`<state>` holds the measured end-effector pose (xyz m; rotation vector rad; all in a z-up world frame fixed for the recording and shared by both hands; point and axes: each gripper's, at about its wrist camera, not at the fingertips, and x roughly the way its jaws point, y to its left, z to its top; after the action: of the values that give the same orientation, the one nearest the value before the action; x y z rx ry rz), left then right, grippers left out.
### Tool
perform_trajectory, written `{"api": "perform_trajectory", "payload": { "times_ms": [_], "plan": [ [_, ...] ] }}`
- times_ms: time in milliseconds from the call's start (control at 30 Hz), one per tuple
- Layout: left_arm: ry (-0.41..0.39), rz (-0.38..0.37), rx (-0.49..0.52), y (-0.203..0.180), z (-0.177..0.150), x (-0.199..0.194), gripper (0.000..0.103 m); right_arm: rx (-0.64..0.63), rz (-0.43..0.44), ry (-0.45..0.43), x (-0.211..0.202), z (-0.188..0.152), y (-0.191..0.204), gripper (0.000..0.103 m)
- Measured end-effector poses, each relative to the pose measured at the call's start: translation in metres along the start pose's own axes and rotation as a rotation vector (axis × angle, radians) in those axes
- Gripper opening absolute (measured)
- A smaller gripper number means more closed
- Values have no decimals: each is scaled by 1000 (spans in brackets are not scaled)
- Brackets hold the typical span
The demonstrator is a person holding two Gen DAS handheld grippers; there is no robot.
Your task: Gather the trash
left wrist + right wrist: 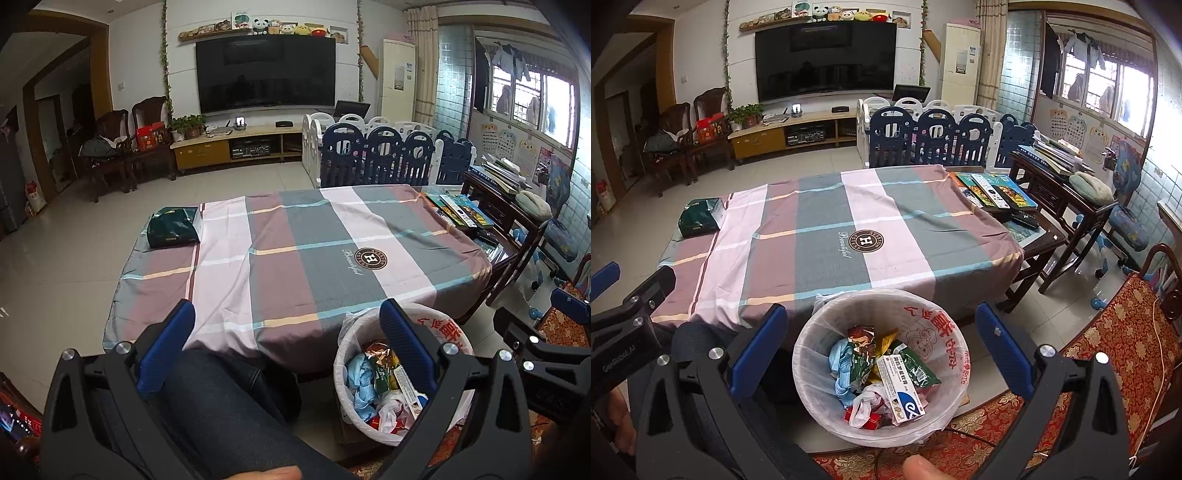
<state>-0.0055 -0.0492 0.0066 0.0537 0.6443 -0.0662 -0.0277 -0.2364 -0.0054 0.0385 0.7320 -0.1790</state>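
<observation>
One bin (879, 365), perhaps eight trash pieces (901, 384).

Both tools, the left tool (288, 343) and right tool (882, 347), angle downward, blue fingers spread wide, gripping nothing.

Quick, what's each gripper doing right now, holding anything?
Left gripper: open, empty.
Right gripper: open, empty, above the white plastic-lined trash bin.

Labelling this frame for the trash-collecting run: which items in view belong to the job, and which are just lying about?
Job:
- white plastic-lined round trash bin on the floor
- wrappers, blue mask and white medicine box inside it
- open left claw and right claw, both empty

Lying about:
- dark green tissue pack on the checked tablecloth
- colourful books at the table's far end
</observation>
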Motion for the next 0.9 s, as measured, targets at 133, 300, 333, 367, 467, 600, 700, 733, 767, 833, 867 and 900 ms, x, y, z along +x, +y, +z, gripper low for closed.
{"api": "perform_trajectory", "payload": {
  "times_ms": [133,300,333,367,467,600,700,733,767,833,867,900],
  "plan": [
    [2,-2,-1,0,0,0,100,2,-2,6,1,0,1,100],
    [8,-5,0,-2,1,1,100,6,1,16,3,-1,2,100],
    [7,-5,0,-2,1,1,100,7,2,18,3,-1,1,100],
    [7,-6,1,-3,1,1,100,7,2,18,4,-1,1,100],
    [10,-9,4,-3,1,1,100,8,-1,18,4,-1,1,100],
    [13,-12,4,-3,0,1,100,9,0,19,4,-1,0,100],
    [12,-12,4,-3,0,1,100,10,1,20,4,-2,0,100],
    [12,-11,5,-3,0,1,100,10,1,21,4,-2,0,100],
    [13,-11,5,-3,0,1,100,10,1,22,5,-2,0,100],
    [13,-12,4,-3,0,1,100,12,0,25,6,-2,-1,100],
    [15,-12,4,-3,-1,1,100,12,0,25,6,-2,-1,100],
    [14,-11,5,-3,0,1,100,12,0,26,7,-3,-2,100]
  ]
}}
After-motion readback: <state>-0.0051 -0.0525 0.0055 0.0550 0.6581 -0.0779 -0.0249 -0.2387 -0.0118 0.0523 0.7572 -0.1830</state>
